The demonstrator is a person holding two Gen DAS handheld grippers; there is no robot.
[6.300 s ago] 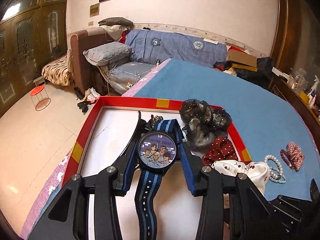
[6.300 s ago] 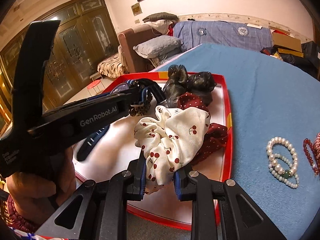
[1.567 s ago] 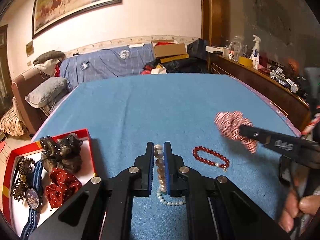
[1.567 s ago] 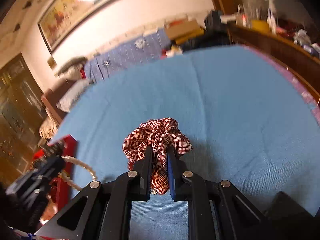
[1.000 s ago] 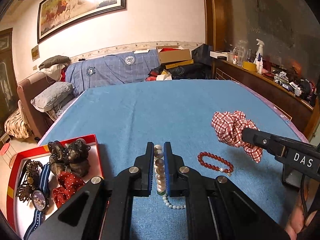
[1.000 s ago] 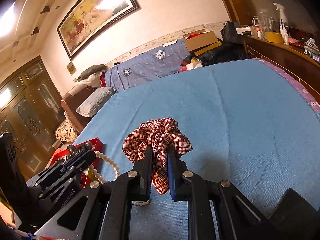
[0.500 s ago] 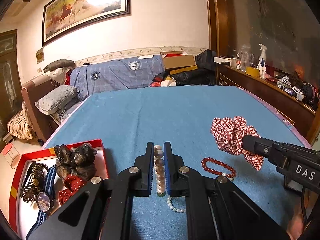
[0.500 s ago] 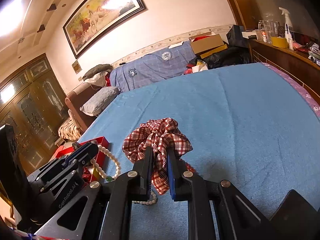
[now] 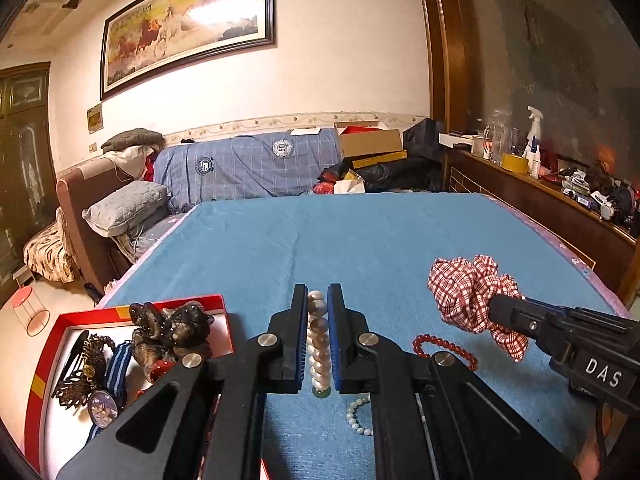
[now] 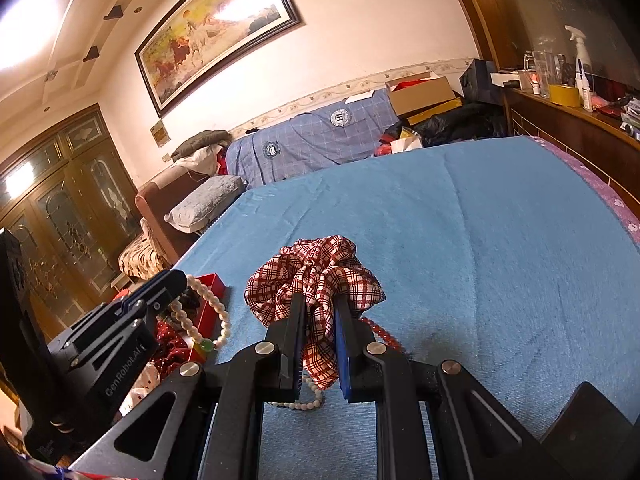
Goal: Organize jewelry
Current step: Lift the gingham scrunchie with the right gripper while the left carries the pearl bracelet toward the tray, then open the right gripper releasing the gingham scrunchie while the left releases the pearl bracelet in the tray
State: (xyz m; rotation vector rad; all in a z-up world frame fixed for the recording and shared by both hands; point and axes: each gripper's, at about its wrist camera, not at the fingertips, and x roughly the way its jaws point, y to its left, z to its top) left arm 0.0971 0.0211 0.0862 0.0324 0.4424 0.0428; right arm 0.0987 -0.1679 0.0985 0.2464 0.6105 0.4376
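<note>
1. Left gripper: clenched on the pearl bracelet. The beads stack in a column between its blue pads; a green bead hangs at the bottom of the strand.
2. From the right wrist view the same pearl bracelet hangs as a loop off the left gripper's tip, clear of the bed.
3. Right gripper: clenched on the red plaid scrunchie. The fabric bunches up above and ahead of the fingertips, and a tail of it hangs down between the fingers.
4. In the left wrist view the red plaid scrunchie sits at the tip of the right gripper, to the right of the left gripper and lifted off the blue bedspread.
5. Red bead bracelet: lies on the bedspread, just right of the left gripper's fingers and below the scrunchie.
6. Small white bead strand: on the bedspread beneath the left gripper, right of the green bead.
7. Red box: left of the left gripper, at the bed's edge. Inside it are a dark scrunchie, a watch with a blue striped strap and a red polka-dot scrunchie, the last mostly hidden.
</note>
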